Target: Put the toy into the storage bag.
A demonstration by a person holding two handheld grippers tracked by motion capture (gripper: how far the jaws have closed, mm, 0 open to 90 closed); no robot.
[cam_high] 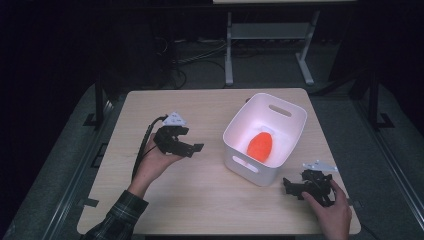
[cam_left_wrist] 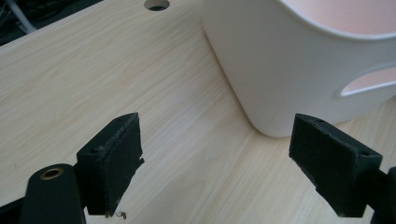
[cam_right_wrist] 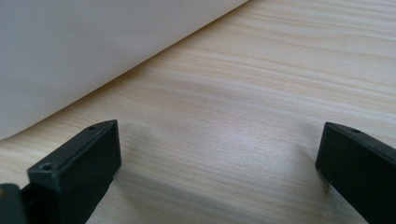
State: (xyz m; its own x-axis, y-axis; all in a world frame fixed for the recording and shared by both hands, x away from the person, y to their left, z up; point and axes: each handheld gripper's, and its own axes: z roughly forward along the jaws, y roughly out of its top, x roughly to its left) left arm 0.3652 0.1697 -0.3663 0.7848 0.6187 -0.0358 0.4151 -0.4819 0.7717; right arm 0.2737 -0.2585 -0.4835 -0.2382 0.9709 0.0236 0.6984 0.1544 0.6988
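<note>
A white plastic bin (cam_high: 287, 137) with handle slots stands right of the table's middle, and an orange egg-shaped object (cam_high: 260, 146) lies inside it. My left gripper (cam_high: 196, 148) hovers left of the bin, held in a hand, its jaws pointing toward the bin's wall (cam_left_wrist: 299, 70). It is open (cam_left_wrist: 217, 163) with nothing between the jaws. My right gripper (cam_high: 287, 187) rests low at the table's front right, just in front of the bin's corner (cam_right_wrist: 70, 56). It too stands open (cam_right_wrist: 219, 172) and empty over bare wood.
The light wooden table (cam_high: 200, 190) has a round cable hole (cam_left_wrist: 156, 4) near its far edge. A white desk frame (cam_high: 270, 35) and cables lie on the dark floor behind the table. Dark floor borders the table on both sides.
</note>
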